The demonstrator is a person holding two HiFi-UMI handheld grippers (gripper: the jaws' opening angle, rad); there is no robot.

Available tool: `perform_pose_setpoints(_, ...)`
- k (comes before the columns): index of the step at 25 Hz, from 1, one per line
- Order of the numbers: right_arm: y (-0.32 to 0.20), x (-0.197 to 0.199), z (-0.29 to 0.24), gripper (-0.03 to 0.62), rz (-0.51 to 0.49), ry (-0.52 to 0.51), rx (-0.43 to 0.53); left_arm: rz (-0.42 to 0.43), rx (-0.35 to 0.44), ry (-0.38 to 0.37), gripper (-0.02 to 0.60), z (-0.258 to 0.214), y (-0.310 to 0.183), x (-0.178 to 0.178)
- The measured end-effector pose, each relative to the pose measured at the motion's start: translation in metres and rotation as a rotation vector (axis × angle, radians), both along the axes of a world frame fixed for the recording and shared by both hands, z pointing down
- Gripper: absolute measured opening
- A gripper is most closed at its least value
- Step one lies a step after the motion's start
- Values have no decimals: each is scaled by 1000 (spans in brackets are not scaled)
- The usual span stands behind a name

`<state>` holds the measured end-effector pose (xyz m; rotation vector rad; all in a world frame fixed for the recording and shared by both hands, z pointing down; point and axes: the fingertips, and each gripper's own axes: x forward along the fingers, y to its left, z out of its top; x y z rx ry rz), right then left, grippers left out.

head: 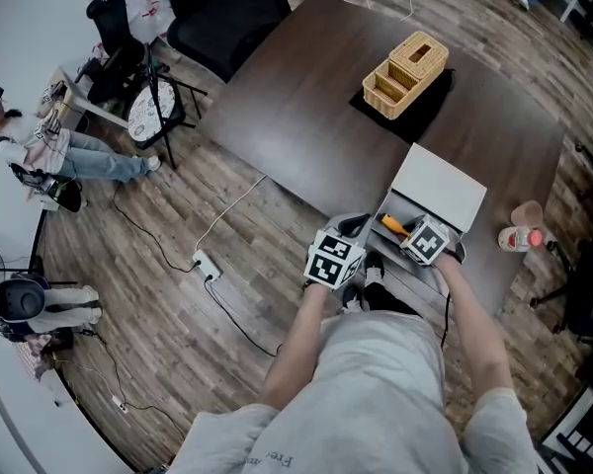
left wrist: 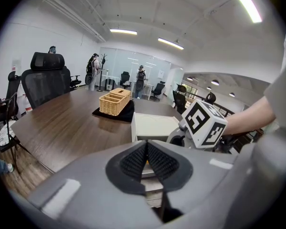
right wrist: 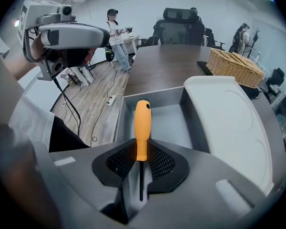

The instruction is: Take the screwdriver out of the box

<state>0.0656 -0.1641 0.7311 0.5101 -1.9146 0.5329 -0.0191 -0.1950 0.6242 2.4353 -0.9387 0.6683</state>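
Observation:
A grey box [head: 407, 208] stands open at the table's near edge, its white lid [head: 438, 188] folded back. My right gripper [head: 415, 237] hangs over the box, shut on the orange-handled screwdriver [head: 394, 226]. In the right gripper view the pads [right wrist: 158, 160] clamp the lower end of the handle [right wrist: 142, 123], which points out over the box's hollow [right wrist: 169, 120]; the dark shaft runs back between the jaws. My left gripper [head: 351, 233] hovers just left of the box, its jaws shut with nothing in them [left wrist: 146, 146]. The right gripper's marker cube [left wrist: 203, 124] shows beside the box's lid [left wrist: 152, 126].
A wicker basket [head: 405, 73] on a black cloth sits farther back on the dark table [head: 306, 107]. A red-and-white cup [head: 522, 237] stands right of the box. Office chairs [head: 227, 8], floor cables [head: 208, 265] and people at the far left surround the table.

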Motion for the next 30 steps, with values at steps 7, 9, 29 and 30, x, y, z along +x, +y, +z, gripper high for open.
perform_pose_setpoints(7,-3,3,-16,69,50,-29,39,6,0,6,52,-2,4,2)
perform_pose_setpoints(9,-4,4,-22,70,60,-36,51,6,-3,11,54,-1,5,2)
perform_pose_setpoints(29,-4,3,-77,71,214,-173,198,-19,-14,53,52,-5,0,-3)
perform_pose_setpoints(30,-3,3,-81,71,223,-182,205,-22,-13,56,52,-6,1,-4)
